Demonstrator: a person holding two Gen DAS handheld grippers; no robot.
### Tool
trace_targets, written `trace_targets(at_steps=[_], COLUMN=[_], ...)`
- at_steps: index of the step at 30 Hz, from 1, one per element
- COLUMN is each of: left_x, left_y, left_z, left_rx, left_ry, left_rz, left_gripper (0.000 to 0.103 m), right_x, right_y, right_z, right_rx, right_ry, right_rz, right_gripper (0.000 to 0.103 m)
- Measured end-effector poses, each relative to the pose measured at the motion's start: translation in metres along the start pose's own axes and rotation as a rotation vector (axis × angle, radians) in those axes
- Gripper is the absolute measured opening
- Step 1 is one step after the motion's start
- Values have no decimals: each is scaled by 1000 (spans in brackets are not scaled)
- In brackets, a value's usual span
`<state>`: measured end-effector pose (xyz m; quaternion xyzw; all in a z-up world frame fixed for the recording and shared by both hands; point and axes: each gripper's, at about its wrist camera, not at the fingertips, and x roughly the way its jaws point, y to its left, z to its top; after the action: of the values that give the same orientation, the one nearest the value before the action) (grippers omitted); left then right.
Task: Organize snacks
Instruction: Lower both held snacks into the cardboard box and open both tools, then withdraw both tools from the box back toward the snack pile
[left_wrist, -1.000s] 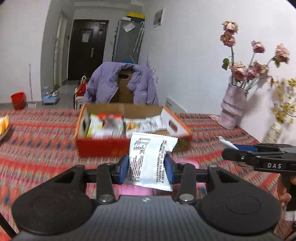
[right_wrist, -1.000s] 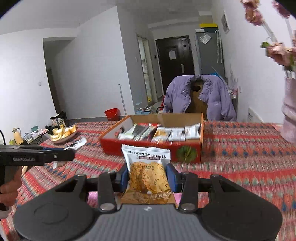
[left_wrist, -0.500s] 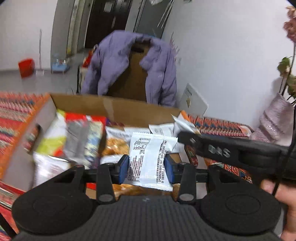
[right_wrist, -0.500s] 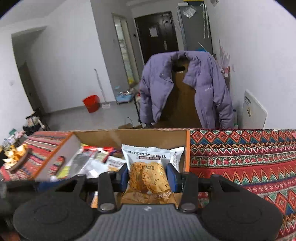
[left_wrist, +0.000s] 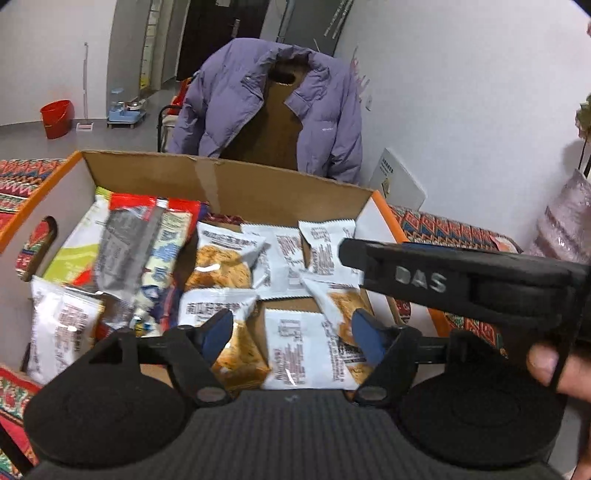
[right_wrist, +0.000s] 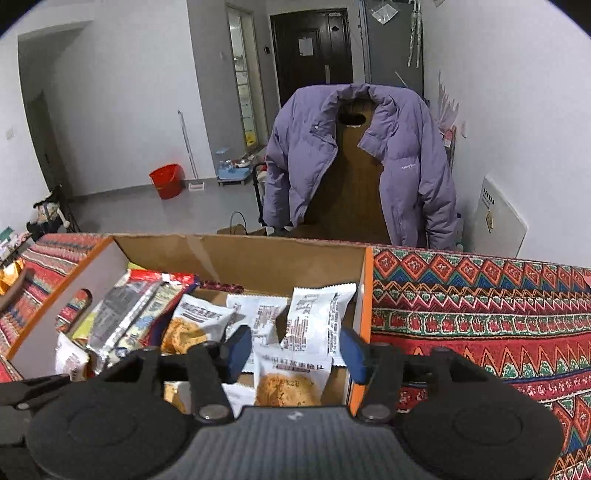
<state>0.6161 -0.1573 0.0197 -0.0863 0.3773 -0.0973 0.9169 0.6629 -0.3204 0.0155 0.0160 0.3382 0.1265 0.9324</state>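
An orange cardboard box (left_wrist: 236, 181) on the patterned tablecloth holds several snack packets. My left gripper (left_wrist: 291, 334) is open above the box; a white packet (left_wrist: 306, 350) lies loose below its blue pads. My right gripper (right_wrist: 293, 352) is open over the box's right end (right_wrist: 364, 295), and a cookie packet (right_wrist: 290, 380) lies in the box under it. The right gripper's black body (left_wrist: 461, 284) crosses the left wrist view above the box's right side. Red and silver packets (left_wrist: 144, 251) fill the left part of the box.
A chair draped with a purple jacket (right_wrist: 362, 158) stands behind the table. The red patterned tablecloth (right_wrist: 480, 314) stretches right of the box. A red bucket (right_wrist: 168, 181) sits on the floor at the back. A pink vase (left_wrist: 565, 225) stands at the right.
Both grippers moved forward over the box and opened. The white packet and the cookie packet have left the jaws and now lie in the box.
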Motion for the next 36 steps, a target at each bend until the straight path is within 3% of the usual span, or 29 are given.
trace_targets(at_steps=[10, 13, 15, 18, 24, 36], left_x=[-74, -107, -128, -158, -198, -263], left_y=[39, 49, 55, 66, 77, 79], left_z=[18, 17, 13, 3, -13, -60], left_rx=[53, 104, 145, 194, 225, 235], left_ry=[-129, -183, -235, -322, -409, -445], left_rz=[106, 119, 150, 182, 179, 160], left_gripper=[76, 85, 89, 98, 102, 103], right_x=[-64, -89, -107, -134, -170, -244], right_y=[22, 31, 37, 47, 63, 91], right_z=[13, 11, 5, -8, -36, -85], right_rx=[-59, -79, -94, -106, -130, -161], right_ry=[-47, -65, -98, -175, -269, -361], right_rz=[-10, -11, -3, 8, 17, -17], right_gripper=[61, 65, 82, 95, 97, 103])
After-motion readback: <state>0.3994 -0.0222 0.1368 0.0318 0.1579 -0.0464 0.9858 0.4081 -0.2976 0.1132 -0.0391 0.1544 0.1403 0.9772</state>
